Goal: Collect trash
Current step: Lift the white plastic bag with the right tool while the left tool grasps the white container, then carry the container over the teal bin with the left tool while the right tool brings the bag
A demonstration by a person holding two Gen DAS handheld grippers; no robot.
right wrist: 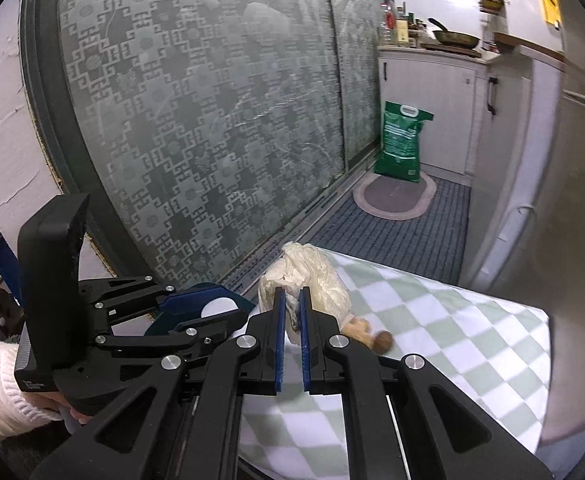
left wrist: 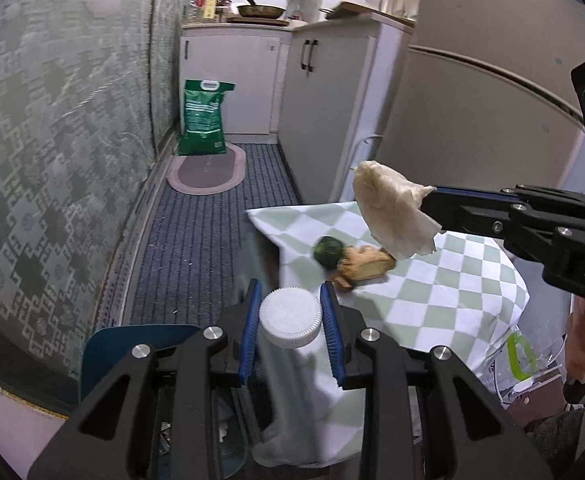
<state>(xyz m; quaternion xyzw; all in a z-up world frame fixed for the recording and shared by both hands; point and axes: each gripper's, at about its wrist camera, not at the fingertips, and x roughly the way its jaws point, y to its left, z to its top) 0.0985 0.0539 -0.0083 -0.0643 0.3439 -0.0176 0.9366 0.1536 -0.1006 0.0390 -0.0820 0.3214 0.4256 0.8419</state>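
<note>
White cap (left wrist: 290, 323): pinched in left gripper (left wrist: 291, 334), near table (left wrist: 444, 292) edge.
Tissue (left wrist: 392, 210): squeezed tight in right gripper (right wrist: 291, 322), up over table.
Checked cloth (left wrist: 432, 300): under green ball (left wrist: 328, 252), brown scrap (left wrist: 366, 266).

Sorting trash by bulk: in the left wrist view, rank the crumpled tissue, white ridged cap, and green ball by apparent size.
1. crumpled tissue
2. white ridged cap, though it sits nearest the camera, so this is unsure
3. green ball
</note>
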